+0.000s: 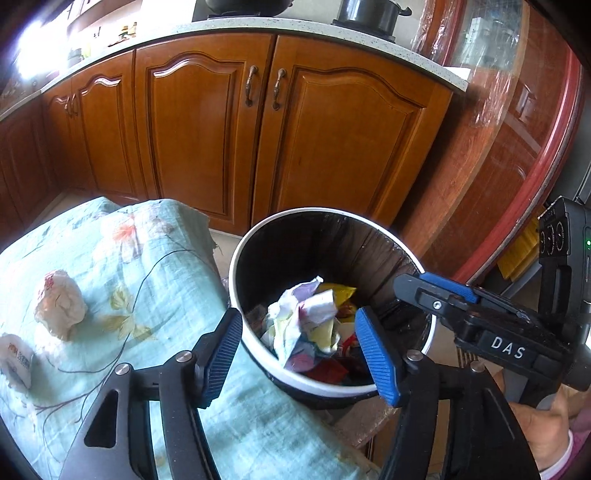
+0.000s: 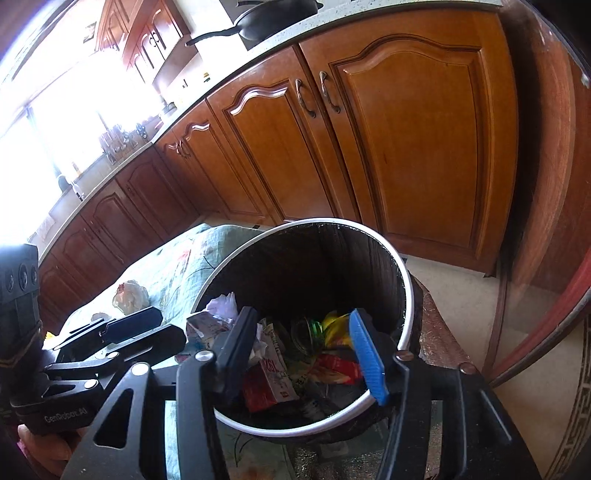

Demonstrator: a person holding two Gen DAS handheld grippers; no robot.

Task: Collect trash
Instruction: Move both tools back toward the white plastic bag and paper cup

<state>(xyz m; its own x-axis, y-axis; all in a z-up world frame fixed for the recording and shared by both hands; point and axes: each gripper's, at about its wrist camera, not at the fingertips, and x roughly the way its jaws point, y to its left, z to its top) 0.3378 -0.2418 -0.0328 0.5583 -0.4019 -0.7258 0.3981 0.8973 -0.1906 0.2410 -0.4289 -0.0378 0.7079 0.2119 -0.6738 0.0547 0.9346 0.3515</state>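
Observation:
A black bin with a white rim [image 1: 236,266] [image 2: 404,288] stands beside a table covered by a pale green floral cloth [image 1: 155,258] [image 2: 184,273]. It holds crumpled paper [image 1: 310,314] and colourful wrappers [image 2: 332,365]. Two crumpled white bags lie on the cloth, one further back [image 1: 59,306] [image 2: 129,293] and one nearer the edge [image 1: 14,360]. My left gripper [image 1: 299,354] is open and empty above the bin's near rim. My right gripper [image 2: 306,350] is open and empty over the bin; it also shows in the left wrist view [image 1: 436,291].
Wooden kitchen cabinets [image 1: 258,129] [image 2: 369,147] stand behind the bin under a light countertop [image 1: 295,27]. A dark pot [image 1: 369,14] and a pan [image 2: 273,18] sit on the stove. A round wood-edged tabletop [image 1: 517,166] curves at the right.

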